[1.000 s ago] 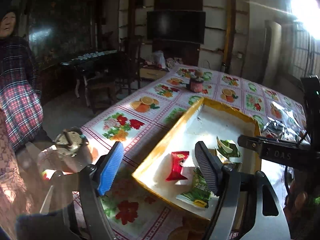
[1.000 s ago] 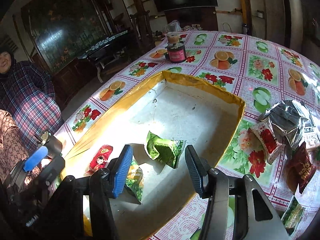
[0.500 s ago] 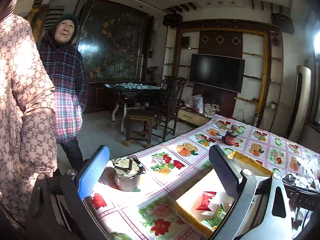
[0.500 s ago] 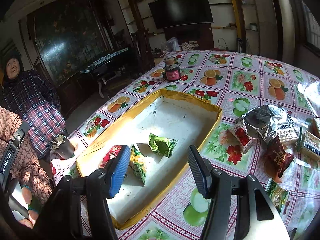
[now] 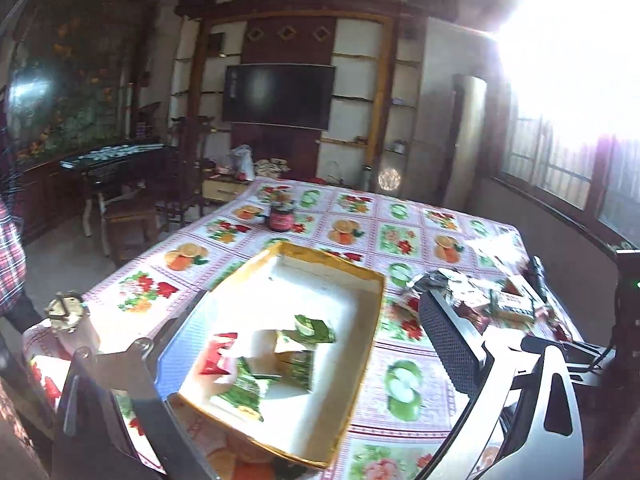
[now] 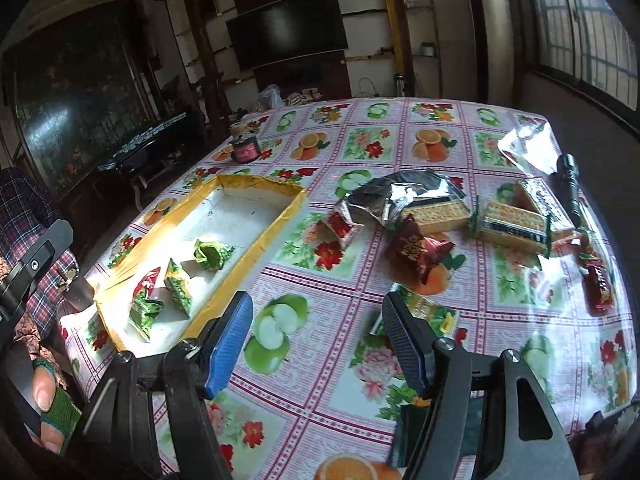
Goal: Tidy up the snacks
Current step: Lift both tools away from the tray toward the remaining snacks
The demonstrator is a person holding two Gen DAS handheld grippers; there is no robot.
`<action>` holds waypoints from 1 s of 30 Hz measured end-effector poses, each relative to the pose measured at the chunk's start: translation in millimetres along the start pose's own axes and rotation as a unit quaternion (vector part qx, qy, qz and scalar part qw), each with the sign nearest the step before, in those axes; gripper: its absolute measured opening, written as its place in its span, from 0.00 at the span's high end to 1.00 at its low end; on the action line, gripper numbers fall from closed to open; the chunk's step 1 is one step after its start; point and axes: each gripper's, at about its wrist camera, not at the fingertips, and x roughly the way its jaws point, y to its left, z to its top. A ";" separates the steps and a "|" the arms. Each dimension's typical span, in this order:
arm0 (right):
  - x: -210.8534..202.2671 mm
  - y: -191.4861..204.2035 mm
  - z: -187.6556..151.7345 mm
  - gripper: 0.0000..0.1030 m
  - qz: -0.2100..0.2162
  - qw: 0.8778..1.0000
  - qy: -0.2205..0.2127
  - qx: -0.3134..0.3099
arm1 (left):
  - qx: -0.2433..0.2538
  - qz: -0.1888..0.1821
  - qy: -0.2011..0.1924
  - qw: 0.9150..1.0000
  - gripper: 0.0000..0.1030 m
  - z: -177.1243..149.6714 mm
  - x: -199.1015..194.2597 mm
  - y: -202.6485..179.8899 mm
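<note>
A shallow white tray with a yellow rim [image 5: 332, 256] [image 6: 260, 182] lies on the flowered tablecloth. It holds a red packet [image 5: 218, 354] and several green packets [image 5: 312, 328] [image 6: 210, 254]. My left gripper [image 5: 312, 348] hangs over the tray's near end, open wide with nothing held. My right gripper [image 6: 316, 316] is over bare cloth right of the tray; its jaws are opening, with nothing between them. Loose snacks lie ahead of it: a dark red packet [image 6: 416, 252], a red-white packet [image 6: 342, 226], cracker packs [image 6: 512, 226], a silver bag [image 6: 400, 196] and a yellow-green packet [image 6: 432, 314] by the black finger.
A small dark jar [image 6: 244, 148] stands at the table's far side. A black flashlight [image 6: 568, 188] lies at the far right. A metal cup [image 5: 68, 312] sits at the near left corner. A person in a plaid coat [image 5: 8, 240] stands left of the table.
Both grippers have drawn back from the tray. The right one swung right toward the loose snacks and its jaws widened. The left jaws spread wide; its view tipped up, then down again.
</note>
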 end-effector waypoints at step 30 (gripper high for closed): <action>-119.5 23.4 -7.4 0.14 -0.368 0.843 -0.365 -0.144 | 0.050 -0.078 0.053 0.994 0.03 -6.4 26.2 -66.6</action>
